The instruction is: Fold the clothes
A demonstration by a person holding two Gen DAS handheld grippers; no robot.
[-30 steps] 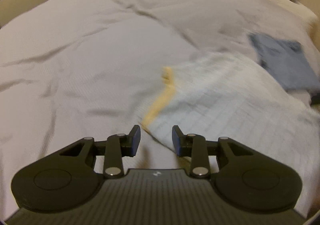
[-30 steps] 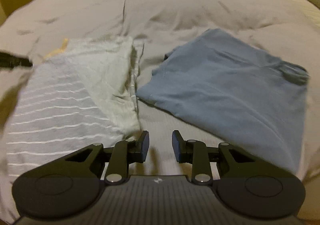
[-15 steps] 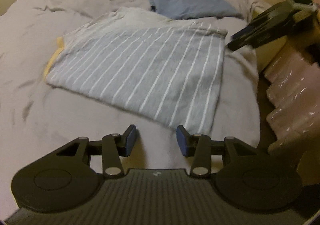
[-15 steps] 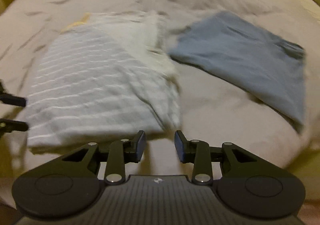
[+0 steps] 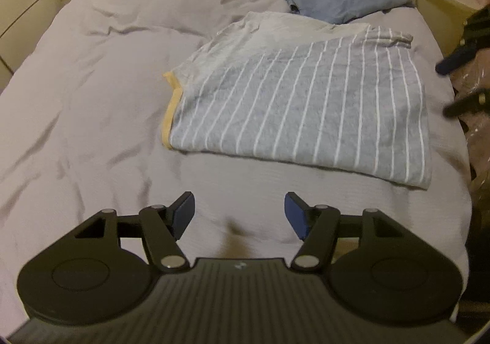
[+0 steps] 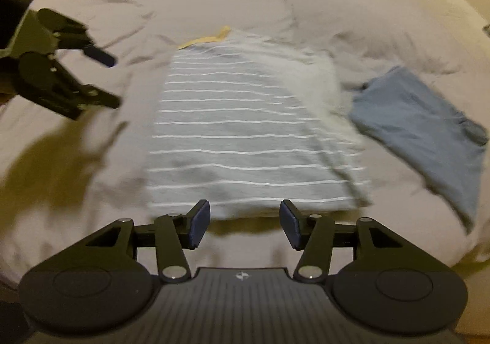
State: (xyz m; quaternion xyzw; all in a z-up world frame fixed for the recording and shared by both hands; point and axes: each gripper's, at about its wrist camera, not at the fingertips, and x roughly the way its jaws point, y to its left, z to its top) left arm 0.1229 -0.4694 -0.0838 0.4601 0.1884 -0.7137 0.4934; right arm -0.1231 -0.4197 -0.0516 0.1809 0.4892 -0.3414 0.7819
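Left wrist: striped shirt (image 5: 294, 111) lies beyond the empty hand-held gripper (image 5: 239, 215).

Left gripper (image 5: 239, 211) points down & forward, jaws spread wide w/ nothing between them, having just been opening. Right gripper (image 6: 241, 221) is tilted down the same way, jaws also apart & empty, likewise just been opening.

Soft matt cloth: striped shirt (image 5: 300, 105)
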